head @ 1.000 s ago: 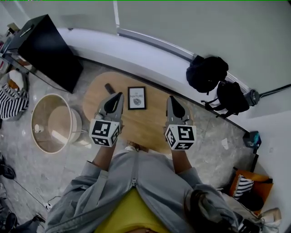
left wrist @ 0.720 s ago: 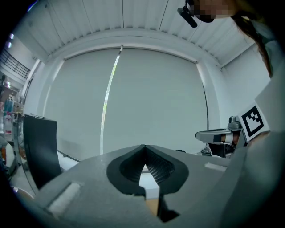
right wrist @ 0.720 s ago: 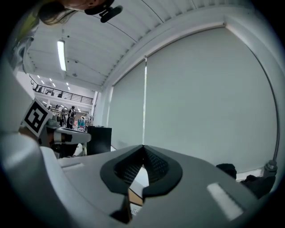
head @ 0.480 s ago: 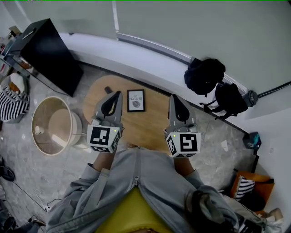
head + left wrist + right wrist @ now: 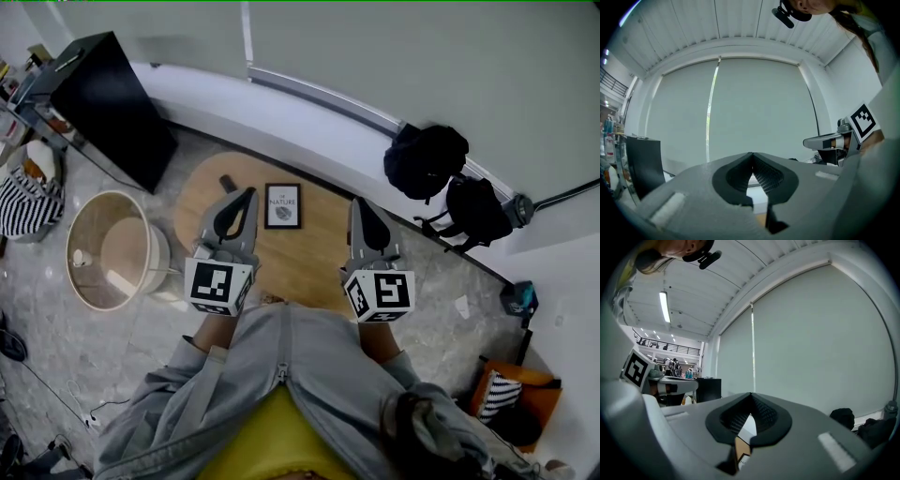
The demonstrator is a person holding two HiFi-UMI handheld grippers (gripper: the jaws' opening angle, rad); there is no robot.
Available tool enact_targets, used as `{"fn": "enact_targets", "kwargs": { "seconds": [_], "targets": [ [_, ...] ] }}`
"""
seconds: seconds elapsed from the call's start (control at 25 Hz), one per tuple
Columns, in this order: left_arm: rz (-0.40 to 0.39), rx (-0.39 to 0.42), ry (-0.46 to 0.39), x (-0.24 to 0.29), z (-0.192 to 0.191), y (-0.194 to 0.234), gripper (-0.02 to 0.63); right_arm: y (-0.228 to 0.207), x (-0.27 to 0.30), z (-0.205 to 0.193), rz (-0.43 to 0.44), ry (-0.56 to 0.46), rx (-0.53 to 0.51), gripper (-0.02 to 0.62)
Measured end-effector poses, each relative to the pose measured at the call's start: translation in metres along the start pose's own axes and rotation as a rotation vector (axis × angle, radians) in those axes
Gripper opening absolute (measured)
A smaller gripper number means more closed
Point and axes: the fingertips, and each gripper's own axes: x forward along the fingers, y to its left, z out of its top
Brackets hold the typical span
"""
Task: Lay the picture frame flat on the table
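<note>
A black picture frame (image 5: 282,206) with a white print lies flat, face up, on the round wooden table (image 5: 309,258). My left gripper (image 5: 247,195) is held above the table to the frame's left, jaws shut and empty. My right gripper (image 5: 357,203) hovers to the frame's right, also shut on nothing. In the left gripper view the left gripper (image 5: 752,155) points level at a pale roller blind, with the right gripper (image 5: 806,141) beside it. In the right gripper view the right gripper (image 5: 751,396) faces the same blind, and a sliver of the frame (image 5: 743,458) shows below the jaws.
A small dark object (image 5: 228,183) lies on the table's far left. A round wicker basket (image 5: 105,251) stands on the floor to the left, a black cabinet (image 5: 111,105) beyond it. Two black bags (image 5: 448,178) sit by the wall at right.
Both grippers have risen a little above the table and look larger in the head view. The frame has stayed flat in the same place.
</note>
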Motion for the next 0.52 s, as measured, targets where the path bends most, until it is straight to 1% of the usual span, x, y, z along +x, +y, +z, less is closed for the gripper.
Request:
{"fn": "enact_targets", "kwargs": {
  "seconds": [0.24,0.36,0.52],
  "targets": [
    [0.028,0.026,-0.014,-0.014,-0.002,-0.011,0.003,0.003,-0.008,-0.005,0.043,-0.001,-0.011,-0.002],
    [0.029,0.003,0.001,-0.02,-0.011,-0.021,0.003,0.002,-0.014,-0.008,0.055,-0.001,-0.013,-0.002],
    [0.01,-0.028,0.02,-0.027,-0.02,-0.041,0.003,-0.001,-0.027,-0.014,0.065,0.006,-0.024,-0.002]
  ]
}}
